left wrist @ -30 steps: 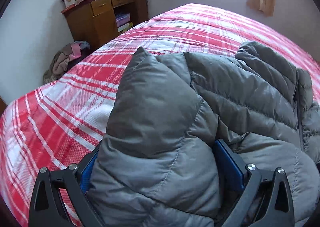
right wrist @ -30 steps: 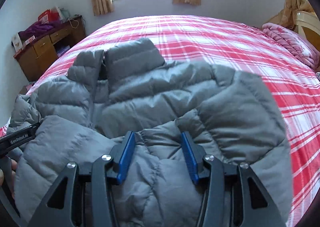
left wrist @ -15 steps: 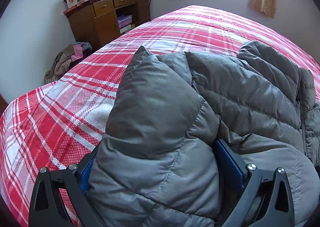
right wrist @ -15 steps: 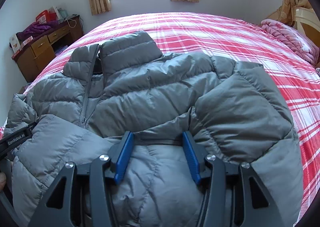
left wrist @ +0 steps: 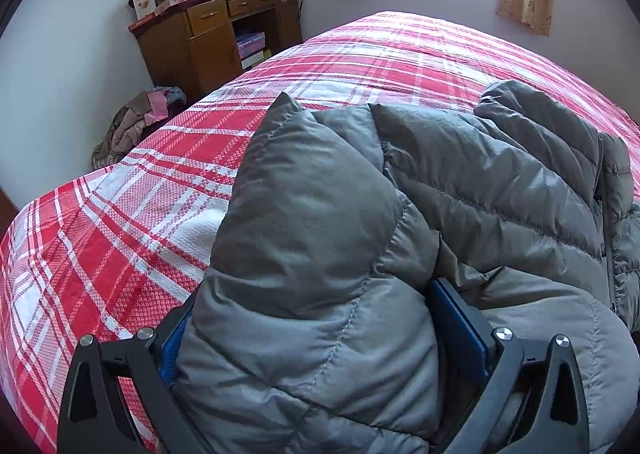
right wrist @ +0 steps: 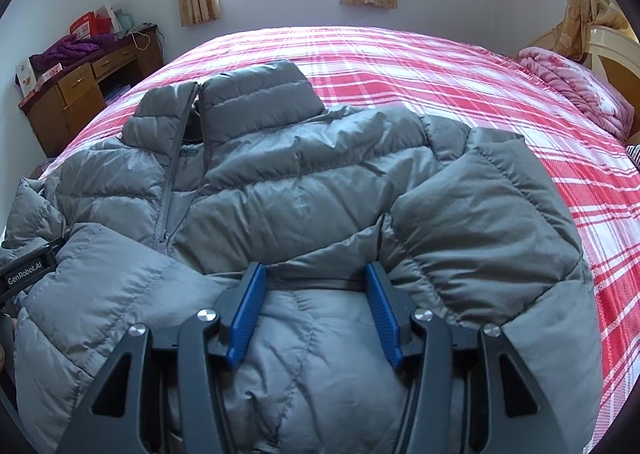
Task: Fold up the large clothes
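A grey puffer jacket (right wrist: 304,182) lies front up on the red plaid bed (right wrist: 460,70), collar toward the window, both sleeves folded in over the body. My left gripper (left wrist: 320,318) is shut on a thick fold of the jacket's sleeve (left wrist: 312,254); the padding fills the space between its blue pads. My right gripper (right wrist: 316,294) has its blue pads wide apart around the jacket's lower edge, with padding bulging between them. The left gripper's body (right wrist: 24,274) shows at the left edge of the right wrist view.
A wooden desk (left wrist: 216,38) with boxes and purple cloth stands by the far left wall, with a heap of clothes (left wrist: 132,126) on the floor beside it. A pink quilt (right wrist: 576,94) and headboard are at the bed's right end. Plaid bedcover (left wrist: 120,230) lies left of the jacket.
The right gripper and its view pulled back and rose, showing more of the jacket laid flat; its jaws widened slightly. The left gripper kept its hold and barely moved.
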`<state>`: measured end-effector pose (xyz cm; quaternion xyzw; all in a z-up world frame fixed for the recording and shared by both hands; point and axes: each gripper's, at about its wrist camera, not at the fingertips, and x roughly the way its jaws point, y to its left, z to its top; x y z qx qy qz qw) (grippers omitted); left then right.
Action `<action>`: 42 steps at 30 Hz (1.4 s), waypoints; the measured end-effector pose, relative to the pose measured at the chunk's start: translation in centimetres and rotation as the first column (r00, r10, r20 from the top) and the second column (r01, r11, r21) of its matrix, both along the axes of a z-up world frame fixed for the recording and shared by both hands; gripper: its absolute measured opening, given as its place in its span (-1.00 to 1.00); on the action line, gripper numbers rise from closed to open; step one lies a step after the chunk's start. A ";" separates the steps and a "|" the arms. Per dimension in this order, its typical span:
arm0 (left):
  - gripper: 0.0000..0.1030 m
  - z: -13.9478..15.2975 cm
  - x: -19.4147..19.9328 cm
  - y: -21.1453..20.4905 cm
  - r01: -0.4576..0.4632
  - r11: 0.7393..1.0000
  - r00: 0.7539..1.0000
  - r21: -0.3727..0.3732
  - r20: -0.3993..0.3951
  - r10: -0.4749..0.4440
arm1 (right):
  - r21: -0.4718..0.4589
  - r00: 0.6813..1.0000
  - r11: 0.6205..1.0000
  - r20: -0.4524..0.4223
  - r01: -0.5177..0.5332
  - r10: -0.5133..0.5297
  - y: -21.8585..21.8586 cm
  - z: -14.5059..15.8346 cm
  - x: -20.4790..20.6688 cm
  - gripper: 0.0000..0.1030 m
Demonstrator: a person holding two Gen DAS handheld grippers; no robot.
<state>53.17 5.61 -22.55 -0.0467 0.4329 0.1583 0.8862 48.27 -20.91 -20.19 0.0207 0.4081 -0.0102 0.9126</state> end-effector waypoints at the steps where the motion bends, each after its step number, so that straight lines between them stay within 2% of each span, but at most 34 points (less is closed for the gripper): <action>1: 0.99 0.0 0.0 0.0 0.000 1.000 1.000 -0.001 0.001 0.000 | -0.004 1.000 1.000 -0.001 0.001 -0.001 0.1 0.0 0.0 0.06; 16: 0.99 0.0 0.1 0.0 -0.001 1.000 1.000 -0.002 0.004 0.001 | -0.024 1.000 1.000 -0.002 0.007 -0.007 0.3 0.0 0.1 0.07; 21: 0.99 0.1 0.1 -0.1 0.003 1.000 1.000 0.006 -0.003 -0.003 | -0.001 1.000 1.000 -0.003 0.005 -0.005 0.1 0.0 0.1 0.11; 22: 0.99 0.4 0.1 0.0 0.014 1.000 1.000 -0.002 -0.013 -0.014 | 0.001 1.000 1.000 -0.007 0.001 -0.001 0.1 0.1 0.1 0.15; 24: 0.98 1.2 -0.3 0.6 0.030 0.999 0.997 -0.038 -0.064 -0.032 | 0.027 0.999 0.999 -0.021 -0.032 0.032 0.0 0.2 0.3 0.43; 25: 0.98 2.3 -0.9 1.2 0.045 0.996 0.996 -0.080 -0.070 -0.050 | 0.035 0.998 0.998 -0.030 -0.048 0.049 0.0 0.4 0.4 0.51; 27: 0.98 4.2 -1.8 1.7 0.080 0.991 0.996 -0.106 -0.031 -0.084 | 0.055 0.994 0.995 -0.070 -0.081 0.085 -0.1 1.3 0.3 0.68; 29: 0.98 6.4 -1.7 2.0 0.117 0.990 0.993 -0.084 -0.001 -0.117 | 0.108 0.989 0.986 -0.064 -0.127 0.135 -0.5 2.8 0.1 0.78; 32: 0.98 8.3 1.3 2.2 0.110 0.990 0.994 -0.084 -0.008 -0.111 | 0.111 0.990 0.985 -0.033 -0.135 0.140 -1.2 5.1 1.3 0.88; 34: 0.98 9.1 4.1 2.0 0.088 0.987 0.996 -0.131 -0.016 -0.091 | 0.150 0.994 0.985 -0.042 -0.091 0.098 -2.2 6.1 3.6 0.89; 37: 0.98 9.4 8.9 0.5 0.098 0.981 0.993 -0.166 -0.054 -0.108 | 0.210 0.996 0.978 -0.081 -0.013 0.030 -3.7 6.7 7.4 0.89; 42: 0.98 9.4 14.4 -1.3 0.121 0.969 0.987 -0.217 -0.074 -0.140 | 0.218 0.994 0.976 -0.106 0.028 -0.005 -5.0 7.6 13.6 0.94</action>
